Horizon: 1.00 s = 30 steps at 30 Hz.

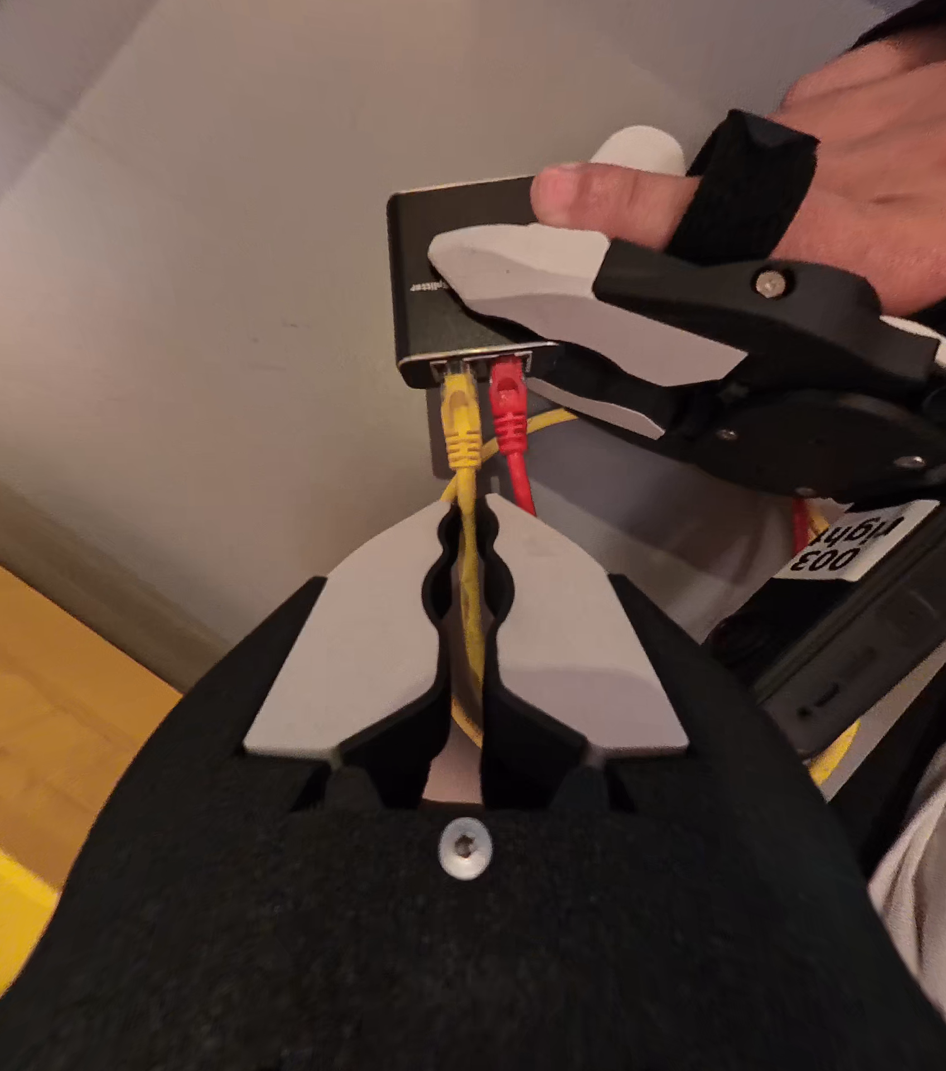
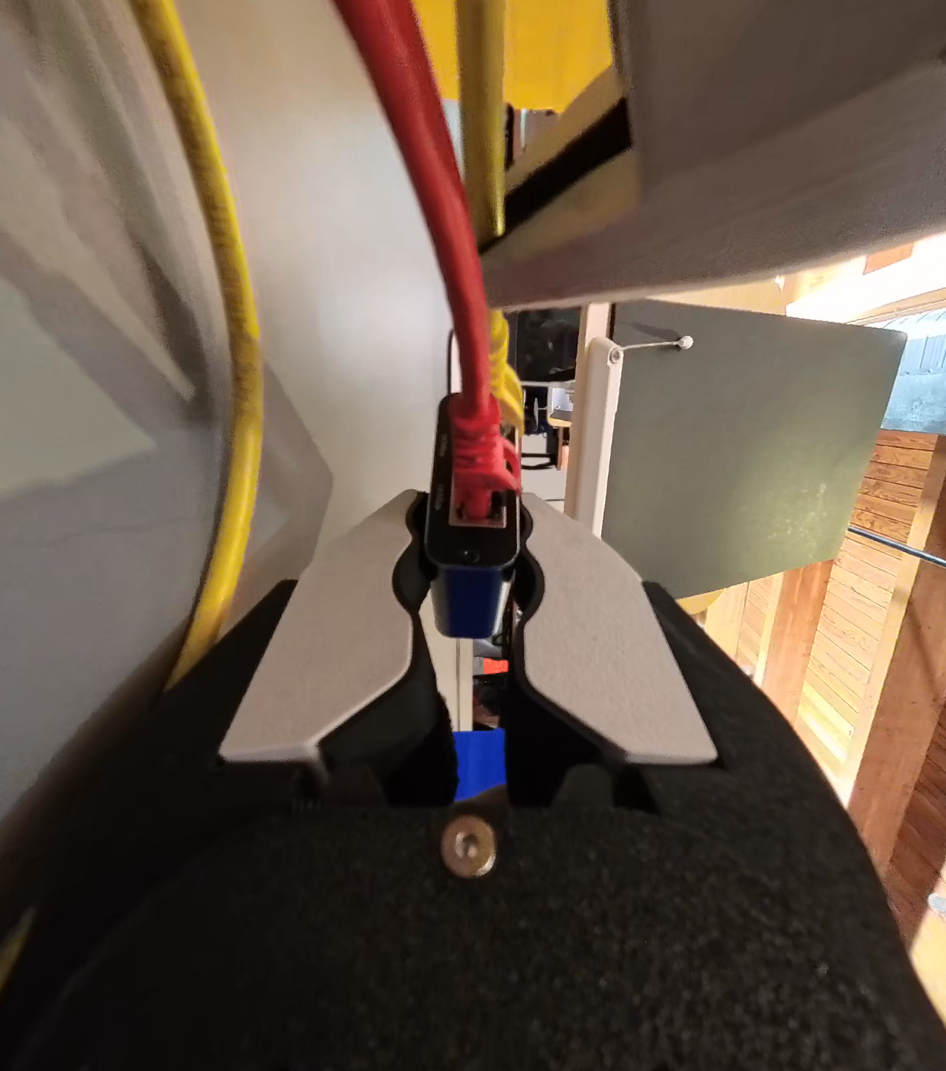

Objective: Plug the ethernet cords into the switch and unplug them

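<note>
Left gripper: pressed together on the yellow ethernet cord, pinching the cable a little way behind its boot, not the plug itself.
Yellow plug: seated in the leftmost port of the switch; its long axis runs straight ahead of the left gripper, in line with the fingers.
Key relation: the switch lies directly in front of the left gripper along the cord's axis, so a pull straight back follows the port's line; the left gripper is the nearer one to this cord. Whether the latch tab is pressed cannot be told.
Red ethernet cord: plugged in just beside the yellow one, to its right, untouched by either gripper.
Switch: a small black box, held off the grey table, ports facing the left gripper.
Switch ports: two filled, yellow and red; at least one more opening shows between or beside them, apparently empty.
Right gripper: clamped across the switch body from its end, bracing it.
Stage, as a judgement: both cords are in, so unplugging the yellow one looks to be next.
</note>
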### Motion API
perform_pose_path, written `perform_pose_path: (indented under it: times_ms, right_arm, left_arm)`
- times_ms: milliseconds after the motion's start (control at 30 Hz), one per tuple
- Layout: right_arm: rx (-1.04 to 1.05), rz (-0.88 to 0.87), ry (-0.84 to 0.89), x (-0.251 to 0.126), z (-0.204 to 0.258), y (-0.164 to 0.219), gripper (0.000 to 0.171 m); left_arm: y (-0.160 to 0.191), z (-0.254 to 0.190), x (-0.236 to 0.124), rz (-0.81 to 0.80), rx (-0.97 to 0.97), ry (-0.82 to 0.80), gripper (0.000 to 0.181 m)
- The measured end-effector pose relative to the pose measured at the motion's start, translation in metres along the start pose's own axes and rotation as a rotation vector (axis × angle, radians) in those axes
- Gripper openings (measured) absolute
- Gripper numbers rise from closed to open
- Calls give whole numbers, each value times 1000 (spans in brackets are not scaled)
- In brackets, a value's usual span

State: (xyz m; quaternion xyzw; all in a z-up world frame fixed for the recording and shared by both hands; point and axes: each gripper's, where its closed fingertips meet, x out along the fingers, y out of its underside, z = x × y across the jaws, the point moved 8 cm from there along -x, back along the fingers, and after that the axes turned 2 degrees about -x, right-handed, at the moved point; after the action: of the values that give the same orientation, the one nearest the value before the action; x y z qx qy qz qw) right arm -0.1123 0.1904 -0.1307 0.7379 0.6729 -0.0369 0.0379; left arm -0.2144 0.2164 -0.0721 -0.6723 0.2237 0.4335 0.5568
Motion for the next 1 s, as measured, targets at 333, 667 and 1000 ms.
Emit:
perform_pose_path:
  times_ms: [333, 667, 1000]
  right_arm:
    - [190, -127, 16, -4, -10, 17, 26]
    - [159, -184, 19, -4, -5, 14, 26]
    - [189, -193, -20, -5, 0, 16, 25]
  left_arm:
    - [-3, -4, -2, -180, 180, -41, 5]
    - [2, -3, 6, -154, 172, 11, 6]
    - [-5, -14, 7, -181, 175, -39, 3]
